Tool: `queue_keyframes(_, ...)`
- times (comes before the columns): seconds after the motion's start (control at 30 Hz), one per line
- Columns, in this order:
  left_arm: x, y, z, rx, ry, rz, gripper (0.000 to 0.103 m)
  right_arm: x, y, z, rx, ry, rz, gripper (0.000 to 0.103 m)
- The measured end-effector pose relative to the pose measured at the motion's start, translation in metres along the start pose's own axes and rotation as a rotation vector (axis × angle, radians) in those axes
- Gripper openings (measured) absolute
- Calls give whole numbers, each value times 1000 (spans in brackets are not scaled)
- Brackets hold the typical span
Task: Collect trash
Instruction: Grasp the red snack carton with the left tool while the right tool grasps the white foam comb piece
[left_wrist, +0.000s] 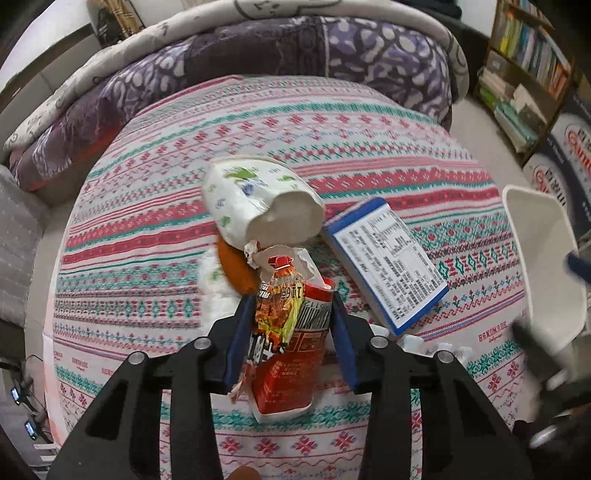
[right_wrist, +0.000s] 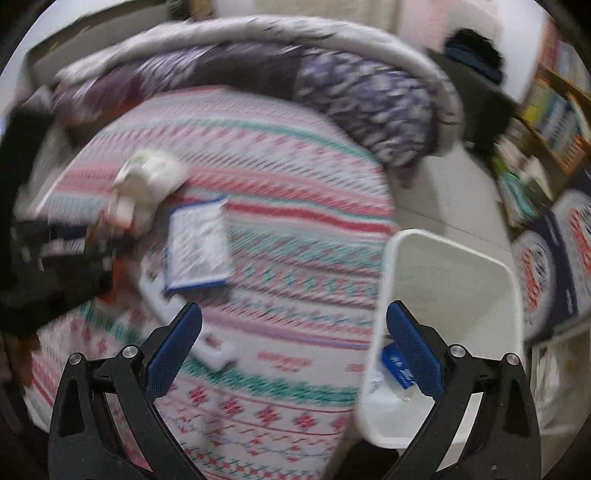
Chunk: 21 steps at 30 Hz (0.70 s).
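Note:
My left gripper (left_wrist: 291, 299) is shut on a bunch of trash on the bed: a red snack packet (left_wrist: 291, 354) and a crumpled printed wrapper (left_wrist: 275, 306), with both blue pads against their sides. Just behind lie a torn white tissue pack (left_wrist: 255, 199), an orange item (left_wrist: 234, 266) and a blue-edged box (left_wrist: 388, 258) with its label side up. The white bin (right_wrist: 443, 314) stands at the bed's right edge with a blue wrapper (right_wrist: 395, 363) inside. My right gripper (right_wrist: 293, 306) is open and holds nothing; it hangs over the bed edge with its right finger in front of the bin.
A patterned bedspread (left_wrist: 147, 221) covers the bed, and a rolled purple quilt (left_wrist: 295, 48) lies along its far side. A bookshelf (left_wrist: 524, 66) and printed cartons (left_wrist: 565, 147) stand on the right. A white strip-shaped item (right_wrist: 177, 314) lies near my right gripper's left finger. The right wrist view is blurred.

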<state>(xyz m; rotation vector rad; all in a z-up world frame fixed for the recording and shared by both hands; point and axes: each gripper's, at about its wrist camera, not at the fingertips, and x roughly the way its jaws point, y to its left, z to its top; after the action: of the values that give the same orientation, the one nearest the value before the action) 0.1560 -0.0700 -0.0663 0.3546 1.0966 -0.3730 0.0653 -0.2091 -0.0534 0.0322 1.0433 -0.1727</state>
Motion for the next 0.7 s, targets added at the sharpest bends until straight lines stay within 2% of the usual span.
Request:
queue_keyframes(0.13,-17,18,0,-56,-36,-30,40,14,30,-6,-96,42,33,96)
queue_keyframes(0.23,-29,32,1,-103,-59,-54,40,23,45,-9,-123,77,65,95)
queue_keyframes(0.37,-40,49,-2,-160,-77,-78,40,36,60,-9,-142,117,83,85)
queue_keyframes(0.43,-42,57,-4,-184,-79,-80,40,43,66,-11,-156,143,85,73)
queue_keyframes(0.57,-42,68,-8,-217,-75,-73,41,48,76,-12,-163,158,95,62)
queue_keyframes(0.63,-40,73,-9,-233,-71,-70,41,46,79,-11,-156,155,118,36)
queue_keyframes(0.7,-40,78,-11,-245,-70,-68,41,43,83,-11,-159,153,118,31)
